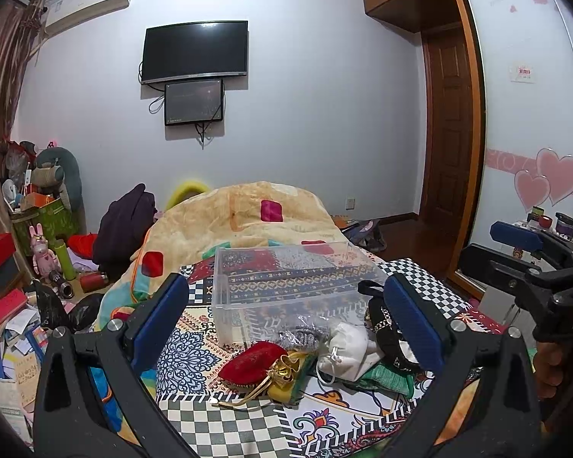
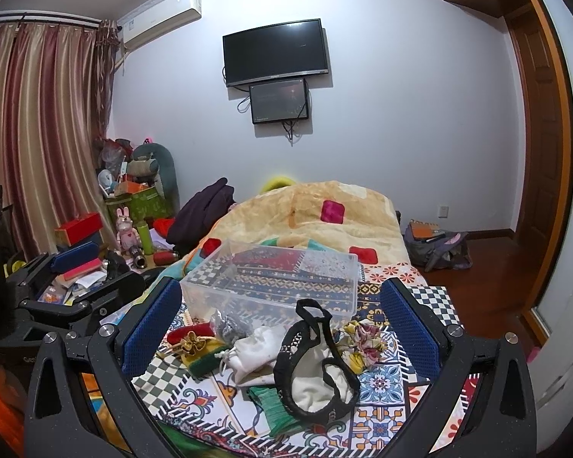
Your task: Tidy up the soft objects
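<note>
A heap of soft items lies on the patterned bedspread in front of an empty clear plastic box (image 1: 286,286) (image 2: 275,278). It holds a red velvet pouch (image 1: 254,362) (image 2: 189,334), a gold satin pouch (image 1: 286,370), a white drawstring pouch (image 1: 343,347) (image 2: 256,347), a black-trimmed white bag (image 2: 317,374) (image 1: 389,328), a floral pouch (image 2: 363,343) and a green cloth (image 2: 271,400). My left gripper (image 1: 286,324) is open above the red and white pouches. My right gripper (image 2: 282,328) is open above the black-trimmed bag. Both are empty.
A rumpled beige quilt (image 1: 248,213) lies on the bed behind the box. Cluttered boxes, toys and bottles (image 1: 42,252) fill the floor at the left. A backpack (image 2: 439,248) sits on the wooden floor at the right, near a wardrobe (image 1: 534,114).
</note>
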Motion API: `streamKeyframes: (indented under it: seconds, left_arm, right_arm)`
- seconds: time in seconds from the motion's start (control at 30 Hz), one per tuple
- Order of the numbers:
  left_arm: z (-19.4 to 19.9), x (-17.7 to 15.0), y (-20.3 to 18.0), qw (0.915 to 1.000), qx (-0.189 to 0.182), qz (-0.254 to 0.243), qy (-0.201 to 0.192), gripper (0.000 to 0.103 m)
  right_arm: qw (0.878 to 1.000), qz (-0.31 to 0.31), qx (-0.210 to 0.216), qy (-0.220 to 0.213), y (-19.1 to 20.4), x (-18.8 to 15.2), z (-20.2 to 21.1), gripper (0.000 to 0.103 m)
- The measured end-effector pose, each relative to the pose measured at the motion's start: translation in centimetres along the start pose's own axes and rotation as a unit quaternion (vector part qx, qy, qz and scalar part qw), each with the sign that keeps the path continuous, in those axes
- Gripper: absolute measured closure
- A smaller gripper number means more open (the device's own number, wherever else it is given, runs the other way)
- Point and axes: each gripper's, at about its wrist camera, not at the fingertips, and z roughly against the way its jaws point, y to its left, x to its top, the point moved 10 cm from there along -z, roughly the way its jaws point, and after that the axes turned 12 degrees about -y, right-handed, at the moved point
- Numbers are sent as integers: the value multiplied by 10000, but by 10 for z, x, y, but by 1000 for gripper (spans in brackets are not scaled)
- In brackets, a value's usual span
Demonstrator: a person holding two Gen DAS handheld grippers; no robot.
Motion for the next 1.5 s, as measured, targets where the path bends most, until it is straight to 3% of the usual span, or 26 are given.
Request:
streamKeyframes:
  seconds: [0.73, 0.83, 1.07, 1.17, 1.33, 1.5]
  left_arm:
    - [0, 1, -3, 10000, -21, 0, 27, 0]
    - [-7, -5, -3, 9998, -53, 22, 194, 0]
    - [-29, -41, 0, 9963, -163, 154, 827, 0]
    - [-37, -57, 9, 9938, -148, 372, 1034, 0]
    - [-54, -78, 20, 9885, -122, 651, 1359, 21]
    - [-63, -88, 13, 9869, -284, 622, 1458, 24]
  right_arm:
    - [10000, 18, 35, -17, 4, 1, 3, 0]
    - [10000, -12, 24, 89, 0, -3, 1, 0]
    - [9964, -302, 32, 786, -17, -36, -20, 1]
    - [9942, -389, 54, 1005, -21, -48, -26, 10]
    - [9898, -448, 70, 1349, -26, -70, -36, 27]
    - [9840, -538, 62, 1699, -32, -87, -47, 40]
